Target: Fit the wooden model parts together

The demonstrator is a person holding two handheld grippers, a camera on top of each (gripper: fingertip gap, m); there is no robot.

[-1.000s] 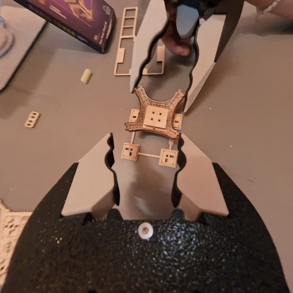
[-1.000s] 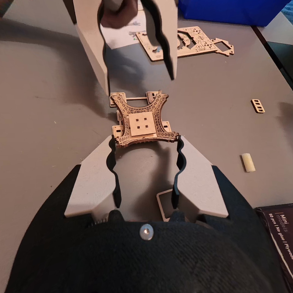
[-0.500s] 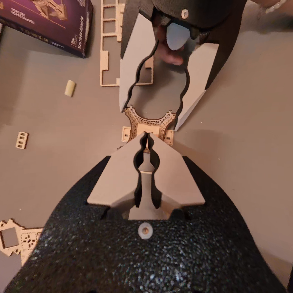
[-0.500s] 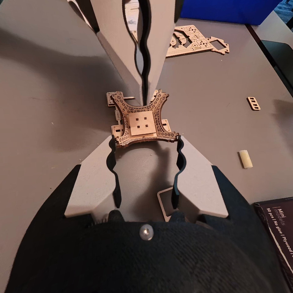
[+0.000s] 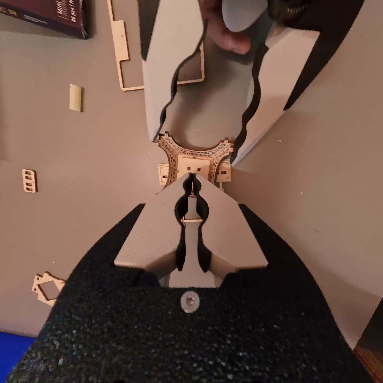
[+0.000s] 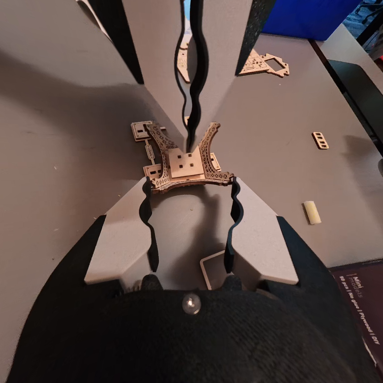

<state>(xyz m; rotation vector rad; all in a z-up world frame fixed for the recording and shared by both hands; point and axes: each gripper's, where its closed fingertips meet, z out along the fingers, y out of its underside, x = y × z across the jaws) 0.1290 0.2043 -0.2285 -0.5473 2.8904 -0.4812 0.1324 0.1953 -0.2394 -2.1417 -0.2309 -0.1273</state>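
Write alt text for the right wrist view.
The closed left gripper presses its tips down on the square top plate of a wooden lattice tower base on a grey table. The open right gripper brackets the base's near edge, its fingertips at the two near feet.

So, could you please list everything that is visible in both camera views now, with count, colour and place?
Tower base model: one, light wood, table centre, standing on a flat base frame.
Base frame: one, light wood, under the model.
Small slotted piece: one, light wood, apart on the table.
Short cylinder: one, pale yellow, lying alone.
Part sheets: two, light wood; a cut-out sheet and an emptied frame.
Box: one, dark purple, table edge.
Bin: one, blue, far side.
Table: one, grey.
Left gripper: shut, tips on the model's top plate.
Right gripper: open, fingers flanking the model.
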